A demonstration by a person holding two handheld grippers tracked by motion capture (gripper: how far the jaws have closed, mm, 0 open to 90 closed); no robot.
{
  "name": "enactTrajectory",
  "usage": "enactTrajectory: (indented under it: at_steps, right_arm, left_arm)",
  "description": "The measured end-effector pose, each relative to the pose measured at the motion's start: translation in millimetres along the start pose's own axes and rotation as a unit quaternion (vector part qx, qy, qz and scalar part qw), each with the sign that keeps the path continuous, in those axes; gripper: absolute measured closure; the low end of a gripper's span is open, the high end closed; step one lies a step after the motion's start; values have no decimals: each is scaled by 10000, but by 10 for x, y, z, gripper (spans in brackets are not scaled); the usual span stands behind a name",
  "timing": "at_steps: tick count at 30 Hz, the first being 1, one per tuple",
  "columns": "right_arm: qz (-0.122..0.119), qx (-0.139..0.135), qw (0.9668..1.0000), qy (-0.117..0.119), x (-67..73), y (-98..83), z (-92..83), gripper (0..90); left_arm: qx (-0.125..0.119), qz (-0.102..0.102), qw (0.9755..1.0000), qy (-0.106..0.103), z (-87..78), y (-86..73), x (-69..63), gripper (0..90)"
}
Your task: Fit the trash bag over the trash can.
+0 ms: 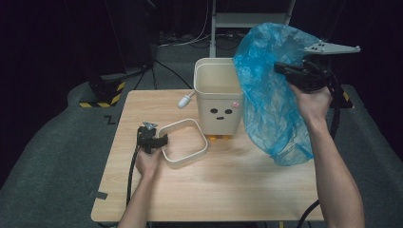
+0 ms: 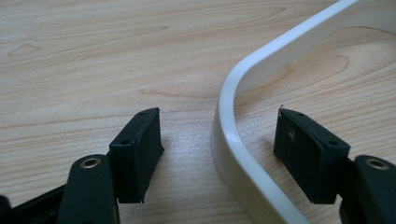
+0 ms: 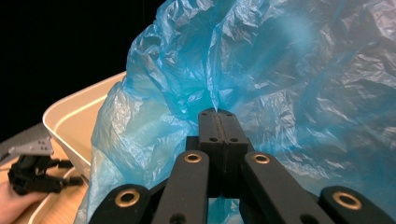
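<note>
Beside the bin (image 1: 218, 97), on its right and lifted above the table (image 1: 228, 185), hangs the blue bag (image 1: 271, 95), its crumpled plastic billowing past the bin's rim and drooping below the bin's base level. Right gripper (image 1: 285, 70) pinches the bag near its top; in the right gripper view the jaws are pressed together with a fold of the film caught between them (image 3: 218, 119). Left of the bin, flat on the table and just in front of it, lies the white square ring (image 1: 183, 142). Left gripper (image 1: 161, 141) sits at the ring's left side, jaws apart, straddling the wall (image 2: 233, 140) without touching it. Behind the ring, near the bin's left side, rests a small white piece (image 1: 185, 99).
</note>
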State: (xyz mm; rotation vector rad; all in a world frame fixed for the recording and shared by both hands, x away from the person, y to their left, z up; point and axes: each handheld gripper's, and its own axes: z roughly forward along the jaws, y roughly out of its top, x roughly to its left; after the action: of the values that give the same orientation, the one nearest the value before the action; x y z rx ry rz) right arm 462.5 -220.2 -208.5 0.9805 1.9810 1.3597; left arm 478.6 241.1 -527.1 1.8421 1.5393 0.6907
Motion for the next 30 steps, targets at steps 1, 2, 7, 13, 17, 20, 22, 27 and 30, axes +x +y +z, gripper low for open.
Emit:
enactTrajectory:
  at_steps: [1, 2, 7, 13, 17, 20, 22, 27, 30]
  right_arm:
    - [-27, 54, 10000, 16, 6, -8, 36, 900]
    - [-60, 105, 9999, 48, 13, -20, 99, 900]
    - [-73, 137, 9996, 242, 67, -56, 272, 900]
    - [-235, 354, 9985, 330, 164, -82, 408, 900]
    - [-315, 408, 9978, 408, 217, -95, 486, 900]
    - [-346, 505, 9971, 450, 248, -108, 542, 900]
    - [-389, 601, 9964, 445, 280, -112, 577, 900]
    - [-522, 744, 9951, 382, 328, -135, 691, 900]
    - [-461, 712, 9953, 474, 339, -155, 743, 900]
  left_arm:
    - [2, 6, 10000, -9, 0, 0, 0, 322]
    - [18, 28, 10000, -30, -1, 1, 0, 317]
    - [30, 52, 10000, -58, -1, 1, -1, 302]
    - [38, -46, 9996, -275, -14, 9, -12, 294]
    - [106, 10, 9995, -297, -59, 26, -31, 290]
    - [21, -31, 9992, -397, -114, 72, -32, 284]
    - [-35, 4, 9989, -465, -165, 120, -39, 277]
    - [-158, 179, 9971, -719, -372, 320, -101, 273]
    - [-276, 320, 9963, -752, -517, 447, -133, 269]
